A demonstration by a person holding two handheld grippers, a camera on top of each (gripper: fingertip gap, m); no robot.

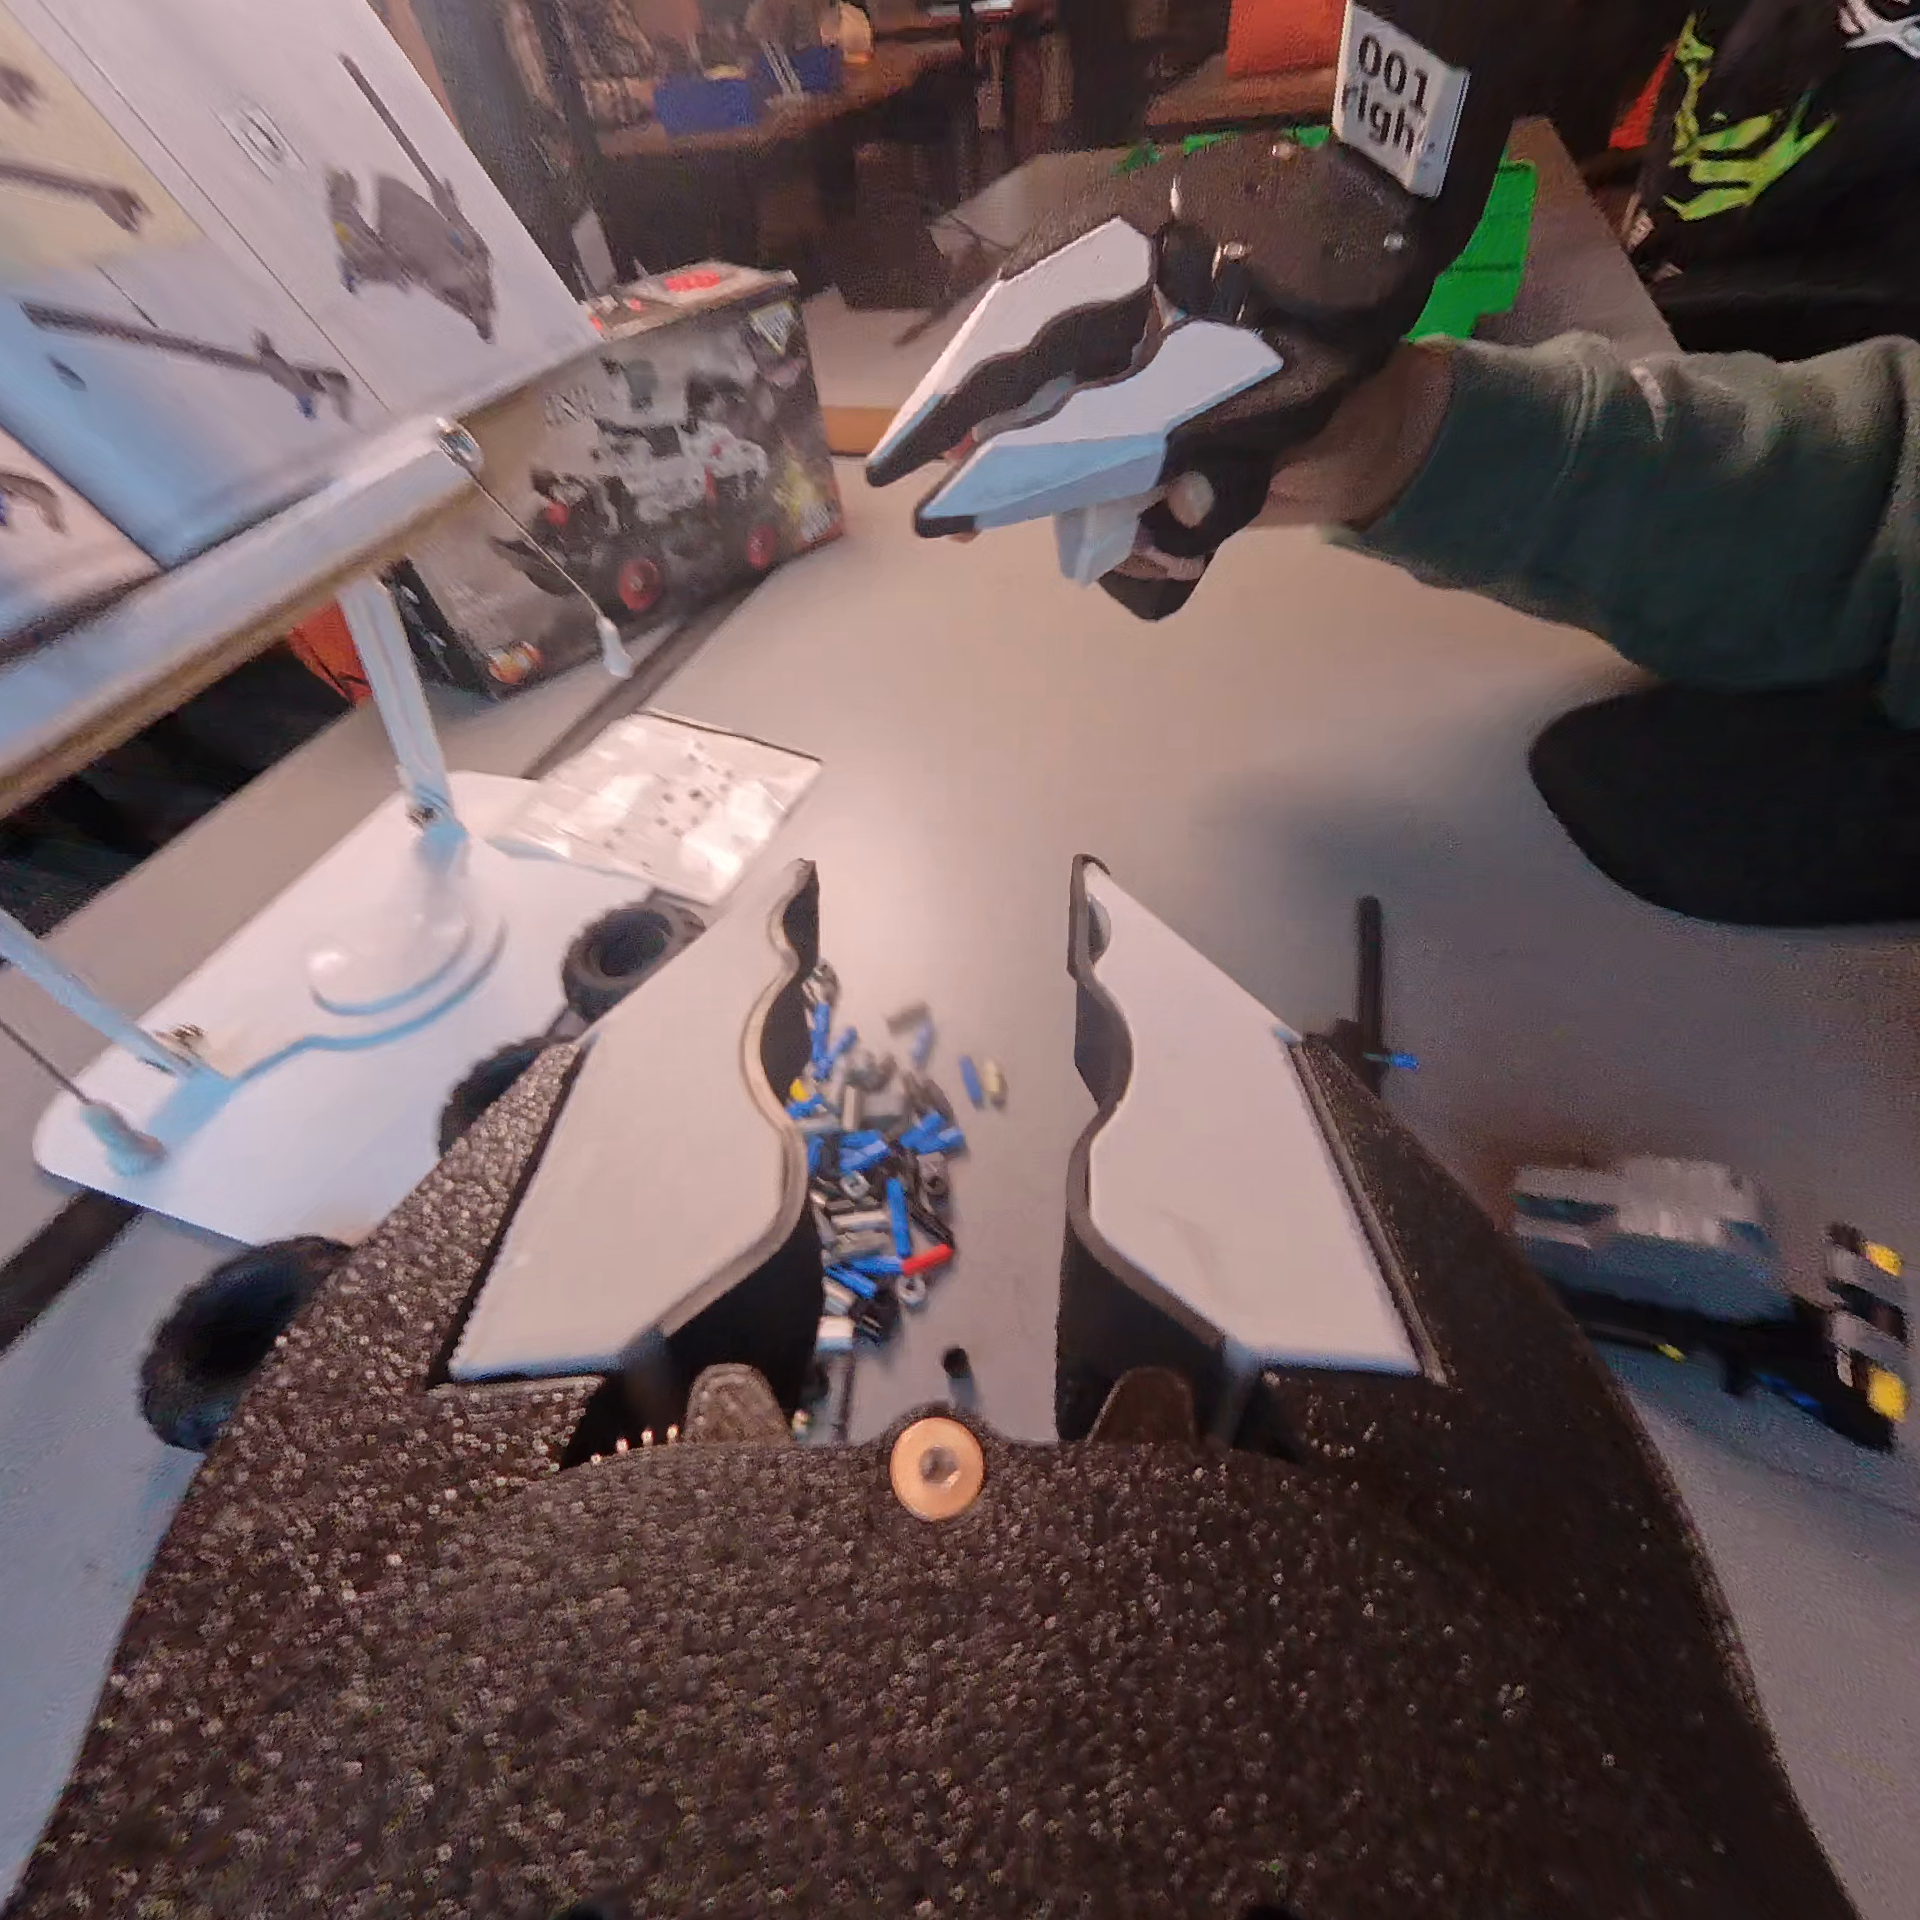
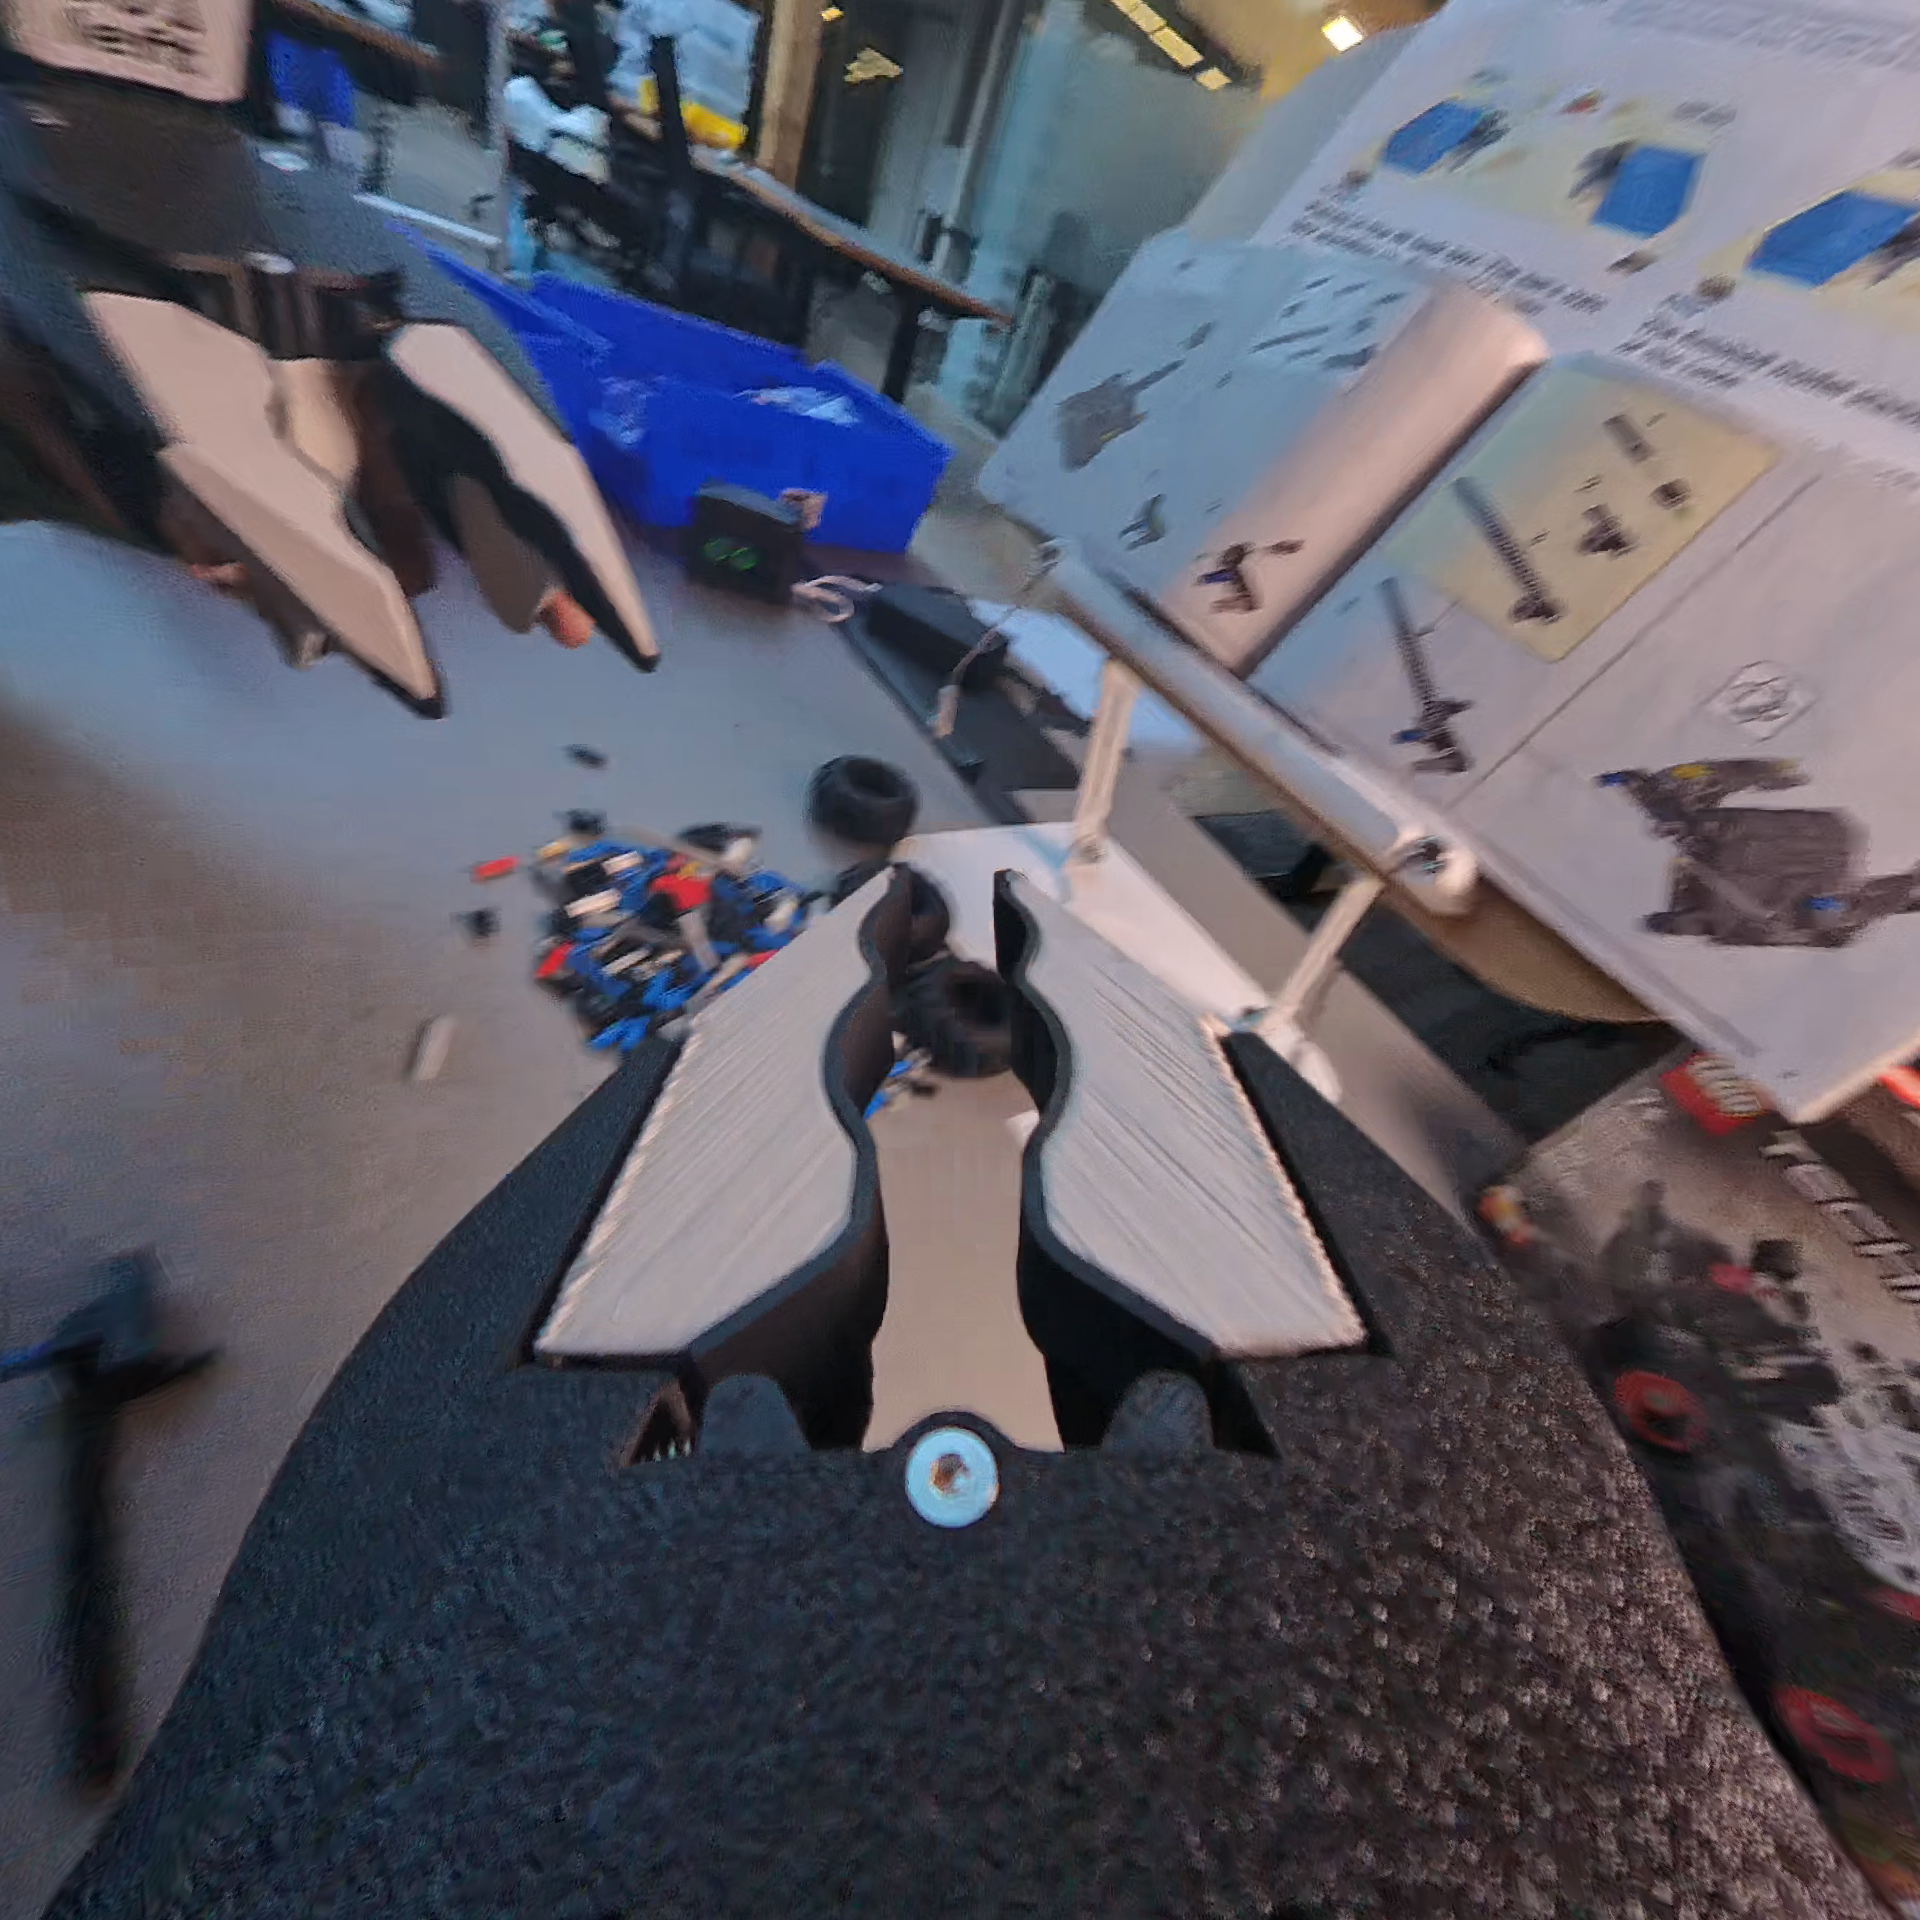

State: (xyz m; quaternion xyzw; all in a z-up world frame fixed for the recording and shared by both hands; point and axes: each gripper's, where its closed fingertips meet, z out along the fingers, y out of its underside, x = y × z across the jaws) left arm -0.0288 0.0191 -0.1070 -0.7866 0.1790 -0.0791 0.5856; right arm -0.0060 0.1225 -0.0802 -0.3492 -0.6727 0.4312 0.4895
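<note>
Left wrist view: the left gripper (image 1: 943,883) hovers above a grey table (image 1: 1195,727), jaws spread wide and holding nothing. Below the gap lies a pile of small blue, black and grey building pieces (image 1: 883,1153), near the middle of the table. Toward the left edge stands a white book stand (image 1: 312,1039) carrying an open instruction booklet (image 1: 229,291), with black tyres (image 1: 623,951) beside its base. A printed toy box (image 1: 675,468) sits toward the far edge. The right gripper (image 1: 914,488), held by a hand in a green sleeve (image 1: 1662,520), hangs over the far side, jaws slightly parted and empty.

Right wrist view, blurred: the right gripper (image 2: 945,883) has a narrow gap and grips nothing. The pile (image 2: 655,935) lies just left of its tips, a tyre (image 2: 862,800) beyond. The left gripper (image 2: 540,686) hangs at upper left, open.
</note>
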